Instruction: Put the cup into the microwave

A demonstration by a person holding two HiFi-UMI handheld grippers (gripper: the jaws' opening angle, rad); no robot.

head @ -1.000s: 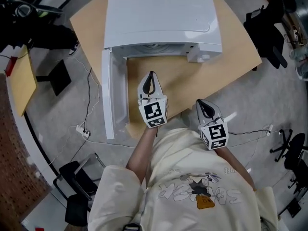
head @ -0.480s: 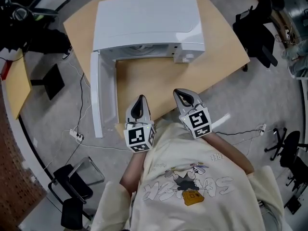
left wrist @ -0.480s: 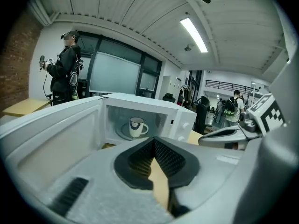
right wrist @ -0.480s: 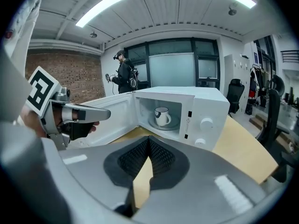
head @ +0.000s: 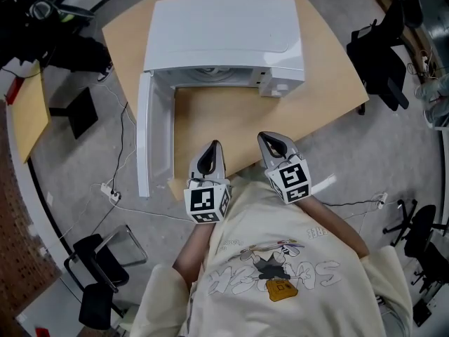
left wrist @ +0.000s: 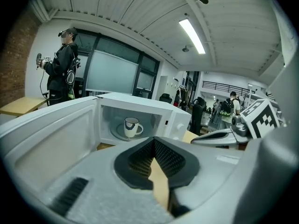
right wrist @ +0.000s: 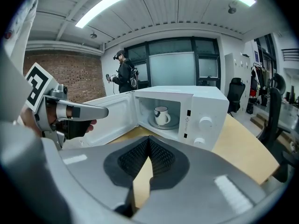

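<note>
A white microwave (head: pixel 221 34) stands on the wooden table (head: pixel 217 118) with its door (head: pixel 144 139) swung open to the left. A white cup (left wrist: pixel 132 126) with a dark rim stands upright on the turntable inside, and the right gripper view shows the cup (right wrist: pixel 161 115) too. From the head view the microwave's top hides it. My left gripper (head: pixel 214 146) and right gripper (head: pixel 266 137) hover side by side over the table's front edge, well short of the microwave. Both point toward it, and both are shut with nothing in them.
Cables and a power strip (head: pixel 112 190) lie on the floor left of the table. A black chair (head: pixel 95 272) stands at lower left and dark chairs (head: pixel 382 48) at the right. Another person (left wrist: pixel 63 64) stands far behind the microwave.
My left gripper has drawn back from in front of the microwave opening to the table's front edge. The right gripper shifted slightly and now sits level with the left.
</note>
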